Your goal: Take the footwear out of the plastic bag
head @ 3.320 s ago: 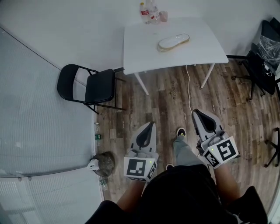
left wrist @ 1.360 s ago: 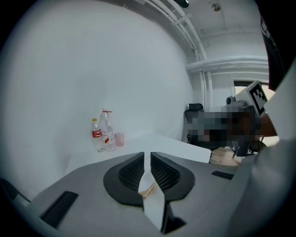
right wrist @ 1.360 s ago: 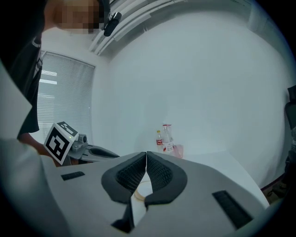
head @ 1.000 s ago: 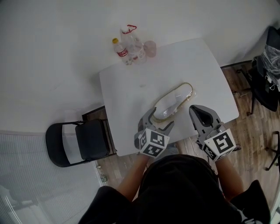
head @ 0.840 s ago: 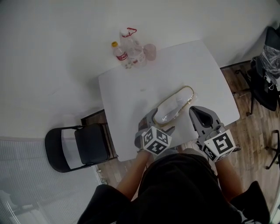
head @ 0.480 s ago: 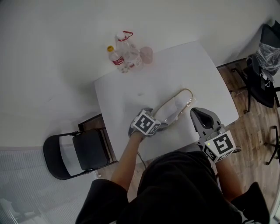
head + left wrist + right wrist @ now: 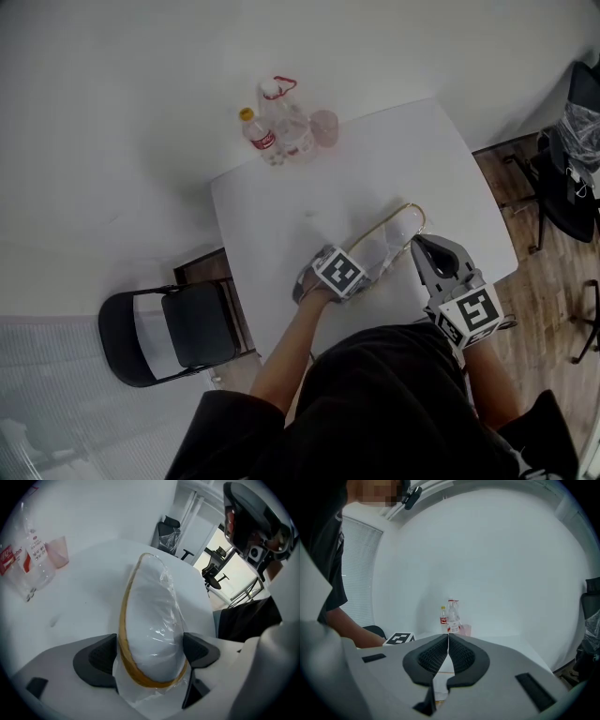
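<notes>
Quick head count of the scene. One white table (image 7: 375, 169). Two grippers: a left gripper (image 7: 150, 656) and a right gripper (image 7: 447, 644), each carrying one marker cube. One piece of footwear (image 7: 389, 246), a single flat shoe and no pair, sitting in one clear plastic bag (image 7: 140, 698). Two bottles at the back of the table: a small bottle (image 7: 255, 134) with a yellow cap and a bigger clear bottle (image 7: 286, 117). One pink cup (image 7: 324, 126) next to them. One black folding chair (image 7: 178, 323) on the floor, plus one dark office chair (image 7: 572, 178) at the right edge. One person.
</notes>
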The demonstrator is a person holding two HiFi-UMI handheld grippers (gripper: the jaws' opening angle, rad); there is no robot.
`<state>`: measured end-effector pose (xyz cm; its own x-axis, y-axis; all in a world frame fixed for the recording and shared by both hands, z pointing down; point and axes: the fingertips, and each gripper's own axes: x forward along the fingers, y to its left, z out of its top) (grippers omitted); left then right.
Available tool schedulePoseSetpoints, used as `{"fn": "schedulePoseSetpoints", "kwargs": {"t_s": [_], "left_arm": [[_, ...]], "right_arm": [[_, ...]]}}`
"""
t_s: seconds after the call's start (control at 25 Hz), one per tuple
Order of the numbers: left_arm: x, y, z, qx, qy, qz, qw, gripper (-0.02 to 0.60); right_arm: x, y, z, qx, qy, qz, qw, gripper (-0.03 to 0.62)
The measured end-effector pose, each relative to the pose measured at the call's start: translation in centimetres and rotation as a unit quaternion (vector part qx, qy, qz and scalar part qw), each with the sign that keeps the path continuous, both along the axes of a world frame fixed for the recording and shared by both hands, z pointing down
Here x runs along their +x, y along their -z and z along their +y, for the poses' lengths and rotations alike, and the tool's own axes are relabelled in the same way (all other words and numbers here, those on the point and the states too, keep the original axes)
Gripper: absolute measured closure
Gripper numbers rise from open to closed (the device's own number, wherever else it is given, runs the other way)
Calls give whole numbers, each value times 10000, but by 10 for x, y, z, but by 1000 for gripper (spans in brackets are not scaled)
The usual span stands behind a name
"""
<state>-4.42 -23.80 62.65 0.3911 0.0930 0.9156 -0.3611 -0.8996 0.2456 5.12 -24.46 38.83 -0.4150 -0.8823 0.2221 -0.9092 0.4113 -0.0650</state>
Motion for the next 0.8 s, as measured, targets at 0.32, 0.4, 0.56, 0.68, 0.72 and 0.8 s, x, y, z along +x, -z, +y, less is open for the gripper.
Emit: {"fn": "schedulePoseSetpoints", "kwargs": {"t_s": [0.32,0.4,0.56,0.68,0.72,0.8], "left_arm": [[7,36,-2,132,-17,1117,9937,307],[-1,44,-7,452,-57,1276,9908,370],[-17,67,-21,951,30,1766,9797,437],[-30,88,-27,1319,-148,2209,9662,443],[-33,96,-28,1435,-193,2367,9607,445],[-41,114,-31,1652,-265,2664,9492,445]], "right_arm": [[13,-2,-12,44,32,14,10000,574],[21,-2,-13,50,-17,34,10000,574],[37,-1,-18,84,-73,177,9998,574],[47,2,-22,161,-28,273,9995,574],[48,4,-23,189,28,327,9993,574],[51,9,-25,239,158,475,9985,574]]}}
